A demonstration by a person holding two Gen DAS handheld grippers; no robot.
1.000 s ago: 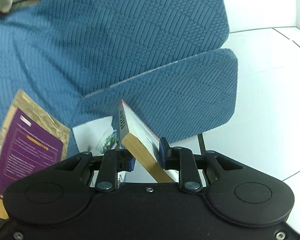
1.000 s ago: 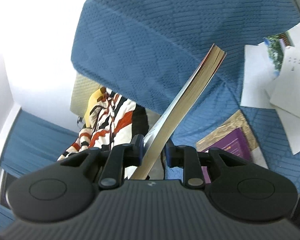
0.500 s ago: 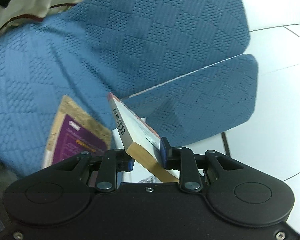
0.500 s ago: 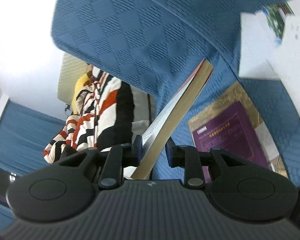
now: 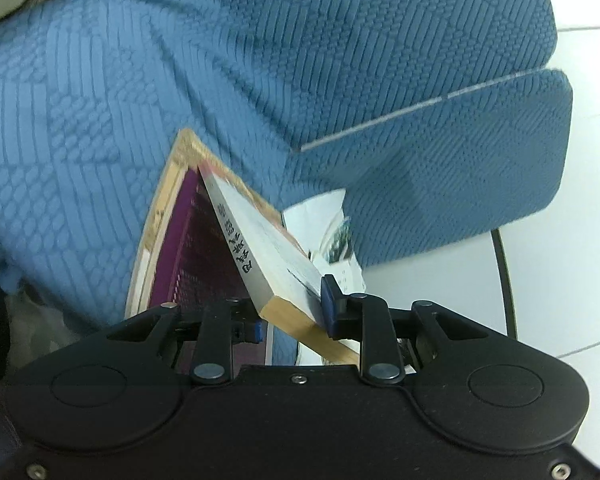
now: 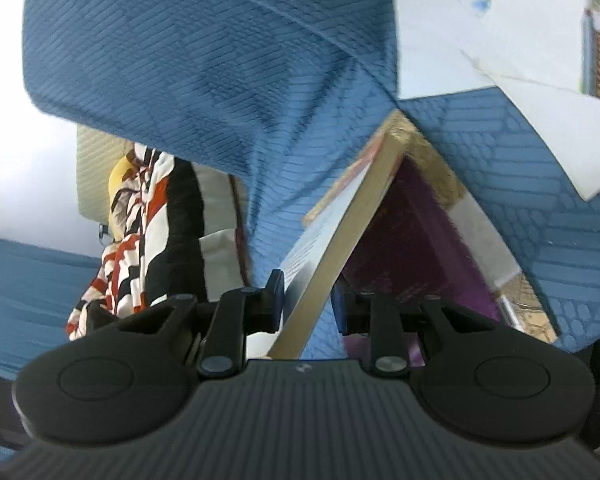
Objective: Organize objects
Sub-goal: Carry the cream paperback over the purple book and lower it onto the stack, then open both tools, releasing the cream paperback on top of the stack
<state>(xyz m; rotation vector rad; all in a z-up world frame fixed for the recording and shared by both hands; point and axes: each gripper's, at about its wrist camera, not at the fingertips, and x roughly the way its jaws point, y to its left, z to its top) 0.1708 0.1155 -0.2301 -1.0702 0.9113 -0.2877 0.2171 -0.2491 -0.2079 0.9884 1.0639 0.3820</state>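
Note:
A paperback book (image 5: 260, 240) with a white spine and tan page edges is held tilted between both grippers. My left gripper (image 5: 292, 314) is shut on its spine end. My right gripper (image 6: 308, 300) is shut on its page-edge side, where the book (image 6: 356, 220) rises away from me. Right under it, a purple book with a gold border (image 5: 188, 248) lies flat on the blue textured sofa seat (image 5: 260, 60). The held book's far corner reaches the purple book (image 6: 412, 240) near its top corner; I cannot tell whether they touch.
White papers and booklets (image 6: 460, 40) lie on the seat beyond the purple book, also in the left wrist view as papers (image 5: 328, 224). A striped red, black and white cloth (image 6: 140, 232) hangs off to the left. White floor (image 5: 560, 280) and a black chair leg (image 5: 504, 280) lie to the right.
Both grippers have come down with the book toward the seat. The purple book has grown larger and now sits directly beneath the held book.

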